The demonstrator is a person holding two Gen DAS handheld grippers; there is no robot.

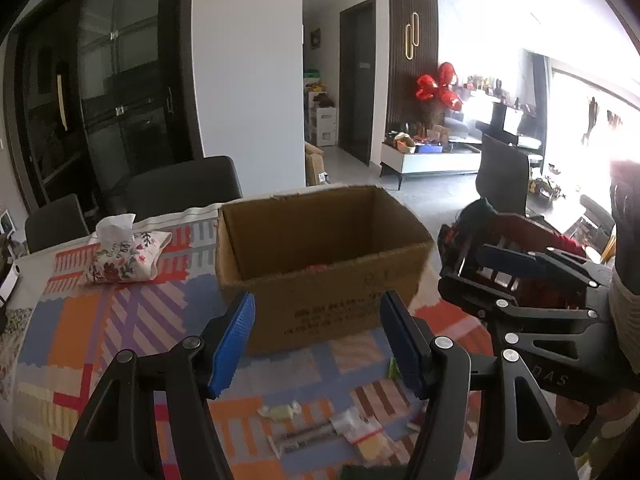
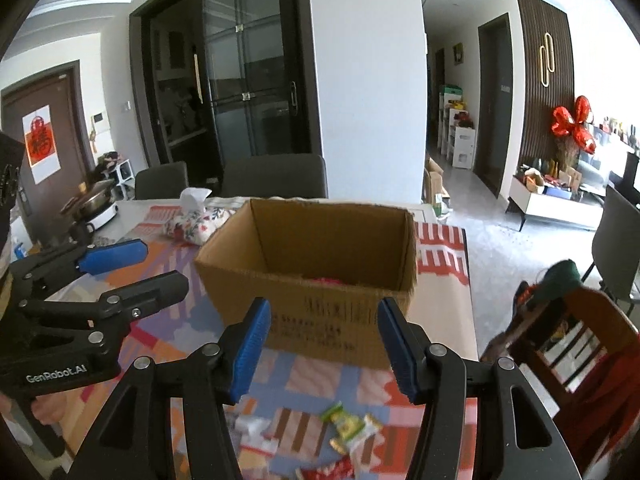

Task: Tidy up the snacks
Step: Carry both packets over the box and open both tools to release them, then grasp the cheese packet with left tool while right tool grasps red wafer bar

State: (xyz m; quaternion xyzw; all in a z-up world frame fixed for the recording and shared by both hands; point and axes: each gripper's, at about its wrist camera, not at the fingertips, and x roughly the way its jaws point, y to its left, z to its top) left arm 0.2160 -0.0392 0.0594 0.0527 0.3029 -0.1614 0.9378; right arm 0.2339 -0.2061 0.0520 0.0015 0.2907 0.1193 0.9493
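An open cardboard box stands on the patterned tablecloth, with something red and pink inside; it also shows in the right wrist view. My left gripper is open and empty, just in front of the box. My right gripper is open and empty, also in front of the box. Several small wrapped snacks lie on the cloth below the left gripper. A green and yellow snack packet lies below the right gripper. The right gripper shows at the right of the left wrist view, and the left gripper at the left of the right wrist view.
A floral tissue pouch lies behind the box to the left. Dark chairs stand at the table's far side. A wooden chair with red cloth is at the right. A pot sits at the far left. The table edge runs right of the box.
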